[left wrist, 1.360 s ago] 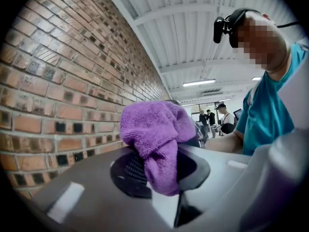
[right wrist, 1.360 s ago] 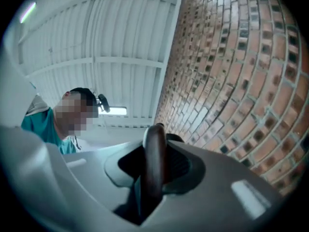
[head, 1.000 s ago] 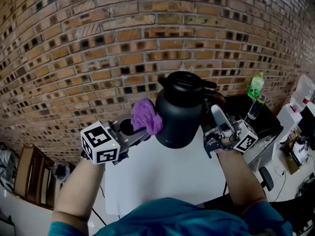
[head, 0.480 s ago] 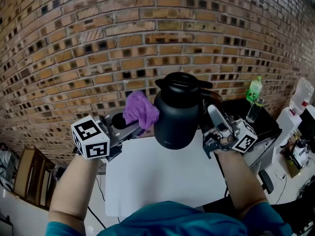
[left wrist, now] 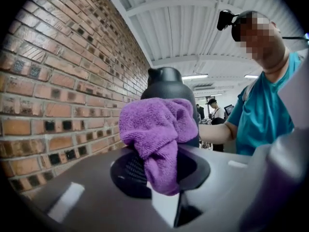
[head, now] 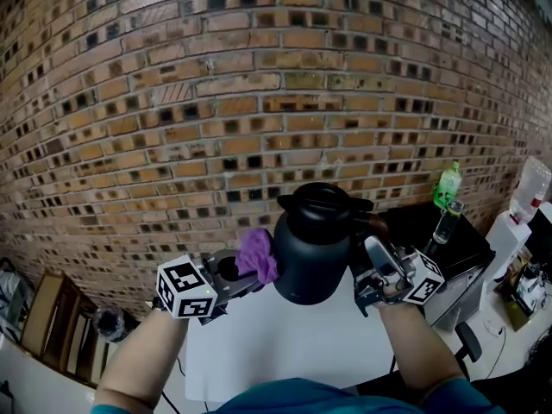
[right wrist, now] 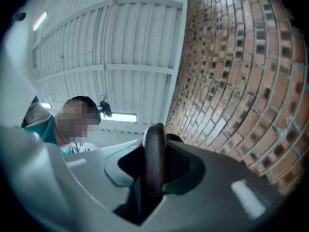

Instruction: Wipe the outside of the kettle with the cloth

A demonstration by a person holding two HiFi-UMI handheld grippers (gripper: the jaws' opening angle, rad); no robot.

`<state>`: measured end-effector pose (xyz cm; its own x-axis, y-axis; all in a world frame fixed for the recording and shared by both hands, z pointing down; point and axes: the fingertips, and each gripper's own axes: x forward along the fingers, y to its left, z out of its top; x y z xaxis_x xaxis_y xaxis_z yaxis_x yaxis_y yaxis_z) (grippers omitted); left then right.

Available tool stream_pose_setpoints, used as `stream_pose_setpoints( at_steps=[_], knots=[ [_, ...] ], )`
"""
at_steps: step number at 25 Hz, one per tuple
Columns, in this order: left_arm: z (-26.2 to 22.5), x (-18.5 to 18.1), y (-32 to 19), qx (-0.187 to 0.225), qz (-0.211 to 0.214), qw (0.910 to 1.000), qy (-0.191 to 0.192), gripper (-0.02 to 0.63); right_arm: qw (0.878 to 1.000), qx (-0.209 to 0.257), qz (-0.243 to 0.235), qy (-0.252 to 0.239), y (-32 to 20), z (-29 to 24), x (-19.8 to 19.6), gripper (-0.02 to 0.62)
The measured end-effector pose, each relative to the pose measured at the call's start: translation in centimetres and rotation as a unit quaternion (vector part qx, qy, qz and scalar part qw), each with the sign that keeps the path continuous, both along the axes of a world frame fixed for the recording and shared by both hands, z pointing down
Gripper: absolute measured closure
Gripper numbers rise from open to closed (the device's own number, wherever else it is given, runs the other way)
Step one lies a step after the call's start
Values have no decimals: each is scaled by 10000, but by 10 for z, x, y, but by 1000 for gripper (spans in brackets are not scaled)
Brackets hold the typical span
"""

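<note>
While the black kettle (head: 315, 244) hangs upright in front of the brick wall (head: 259, 102), over the far edge of the white table (head: 285, 343), I note both claws loaded.

Right gripper (head: 373, 250): jaws pinched on the kettle's dark handle (right wrist: 153, 153), which runs up between them in its own view. The gripper is tilted upward, and the kettle is carried by that handle alone. The lid is on and the spout is toward the left.

Left gripper (head: 246, 276): jaws clamped on the purple cloth (head: 257, 253). One fold is trapped between the pads and the rest bunches out ahead of the tips. The gripper is held roughly level.

The cloth bunch sits against the kettle's left flank at about mid-height, touching as far as the head view shows. From the left gripper view the kettle rises just behind the cloth.

Off to the right, a green bottle (head: 447, 184) and a glass (head: 446, 218) stand on a dark surface, well apart from the work.
</note>
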<state>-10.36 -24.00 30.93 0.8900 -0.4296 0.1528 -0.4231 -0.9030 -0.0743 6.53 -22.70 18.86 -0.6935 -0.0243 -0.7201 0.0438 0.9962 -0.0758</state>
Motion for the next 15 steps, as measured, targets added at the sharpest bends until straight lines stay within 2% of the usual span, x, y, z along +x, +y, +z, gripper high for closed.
stream_pose_setpoints(
  at_steps=[5, 7, 11, 15],
  knots=[
    [42, -1, -3, -342, 95, 9987, -375, 514, 9999, 117, 55, 34, 0, -8, 1, 500],
    [31, -9, -10, -361, 45, 9992, -149, 514, 9999, 116, 47, 92, 1, -4, 0, 500],
    [-31, -20, -20, -136, -21, 9989, 446, 515, 9992, 111, 6, 391, 6, 11, -10, 500],
    [-47, -7, -20, -42, 213, 9991, 352, 515, 9990, 129, -162, 396, 13, 15, -16, 499]
  ],
)
